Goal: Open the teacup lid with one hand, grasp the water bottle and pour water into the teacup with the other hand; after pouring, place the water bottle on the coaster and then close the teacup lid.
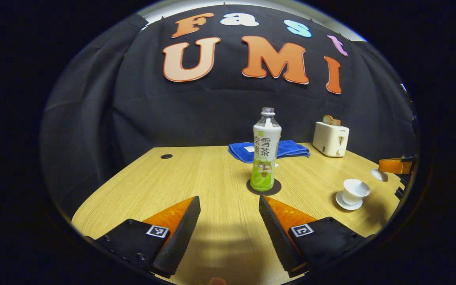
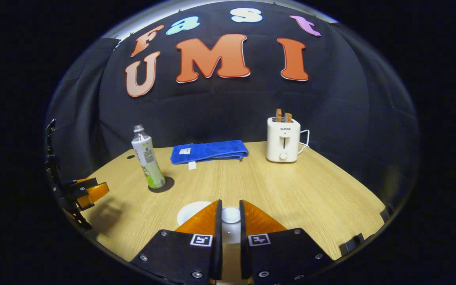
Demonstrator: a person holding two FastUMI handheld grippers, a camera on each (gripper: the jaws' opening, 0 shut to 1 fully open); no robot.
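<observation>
Bottle (image 1: 266, 152) stands upright on the dark round coaster (image 1: 263, 187) mid tabletop (image 1: 196, 178), cap off, w/ a folded blue towel (image 1: 269, 150) behind it and a white toaster (image 1: 330, 138) w/ bread in the slots farther right at the back. In the left gripper view the left hand-held gripper (image 1: 229, 221) is spread wide w/ nothing between its fingers, hovering over bare wood just short of the coaster, not touching the bottle. Cup (image 1: 354, 190) sits on its saucer (image 1: 348, 202) off to the right of the bottle, uncovered. Right hand-held gripper (image 1: 386, 170) shows at the far right edge there, above and beside the cup, w/ the white lid (image 1: 379, 174) at its tip. In the right gripper view the right hand-held gripper (image 2: 228, 217) is closed down narrow, both fingers pinched on the lid's round knob (image 2: 230, 214), lid held up off the tabletop; a white round shape, prob the saucer (image 2: 191, 211), peeks out left of the fingers below. Same view has the bottle (image 2: 147, 158) on the coaster (image 2: 164, 184) at left, towel (image 2: 209, 151) behind, toaster (image 2: 283, 138) at back right, and the left hand-held gripper (image 2: 93, 192) at the far left edge; can't tell its opening from that angle.
</observation>
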